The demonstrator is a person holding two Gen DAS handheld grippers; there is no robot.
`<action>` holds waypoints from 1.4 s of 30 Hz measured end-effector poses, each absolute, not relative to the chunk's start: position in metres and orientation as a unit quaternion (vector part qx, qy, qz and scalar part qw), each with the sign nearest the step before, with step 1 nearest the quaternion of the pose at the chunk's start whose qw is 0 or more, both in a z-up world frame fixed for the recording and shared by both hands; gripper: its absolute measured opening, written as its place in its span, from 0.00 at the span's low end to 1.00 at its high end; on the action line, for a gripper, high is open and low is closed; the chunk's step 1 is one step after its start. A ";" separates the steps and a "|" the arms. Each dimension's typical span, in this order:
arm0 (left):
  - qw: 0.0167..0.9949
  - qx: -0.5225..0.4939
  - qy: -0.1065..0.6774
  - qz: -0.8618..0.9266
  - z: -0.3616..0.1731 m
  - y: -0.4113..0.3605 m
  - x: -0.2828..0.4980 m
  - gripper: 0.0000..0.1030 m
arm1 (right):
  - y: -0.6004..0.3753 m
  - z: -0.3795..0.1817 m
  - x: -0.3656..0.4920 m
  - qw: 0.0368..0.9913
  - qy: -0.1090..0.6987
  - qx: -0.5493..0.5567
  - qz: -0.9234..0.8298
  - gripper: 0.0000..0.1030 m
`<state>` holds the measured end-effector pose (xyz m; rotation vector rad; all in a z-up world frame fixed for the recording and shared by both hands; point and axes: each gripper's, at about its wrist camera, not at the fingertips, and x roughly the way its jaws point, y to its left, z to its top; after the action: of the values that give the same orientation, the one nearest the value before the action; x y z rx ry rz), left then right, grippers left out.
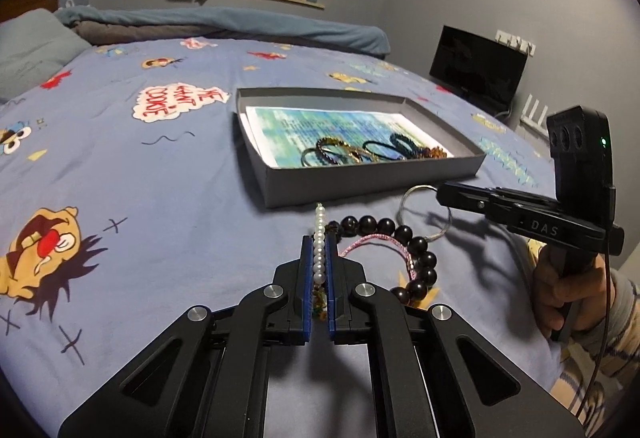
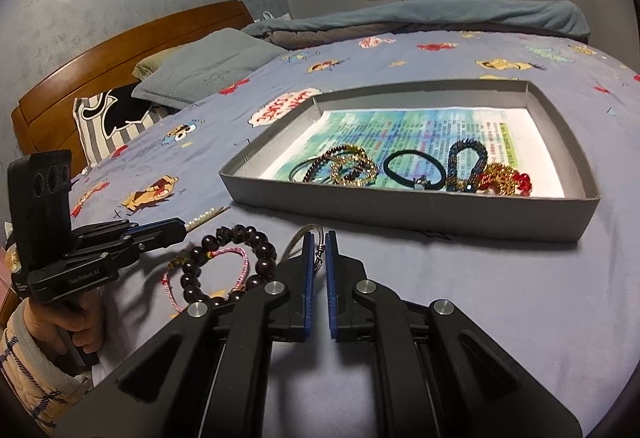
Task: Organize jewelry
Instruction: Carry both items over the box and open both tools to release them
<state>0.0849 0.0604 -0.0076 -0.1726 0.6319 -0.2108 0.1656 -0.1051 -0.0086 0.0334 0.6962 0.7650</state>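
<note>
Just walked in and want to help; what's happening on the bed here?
A person is sorting jewelry into a grey box on the bedspread. The left gripper is shut on a pearl strand; the right gripper is shut on a silver wire bangle. A dark bead bracelet and pink cord bracelet lie outside.

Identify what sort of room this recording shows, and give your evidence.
Most likely a bedroom: a bed with a cartoon-print sheet, pillows against a wooden headboard, and a folded blanket.
</note>
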 end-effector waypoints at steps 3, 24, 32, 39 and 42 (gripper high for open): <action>0.943 -0.087 0.306 -0.100 -0.005 0.061 0.085 0.06 | -0.109 -0.004 0.162 0.871 0.326 0.018 0.367 0.05; 0.951 -0.073 0.281 -0.103 0.028 0.038 0.111 0.06 | -0.130 0.041 0.166 0.888 0.275 0.023 0.368 0.04; 0.952 -0.069 0.282 -0.100 0.031 0.029 0.135 0.06 | -0.131 0.056 0.193 0.895 0.268 0.022 0.355 0.04; 0.952 -0.072 0.285 -0.088 0.028 0.032 0.157 0.06 | -0.121 0.048 0.218 0.895 0.280 0.018 0.348 0.04; 0.951 -0.075 0.286 -0.084 0.027 0.034 0.167 0.06 | -0.115 0.043 0.228 0.894 0.285 0.018 0.346 0.04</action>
<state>0.1673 0.0335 0.0269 -0.1531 0.5819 -0.1709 0.2283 -0.1153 0.0429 0.0375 0.5900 0.7171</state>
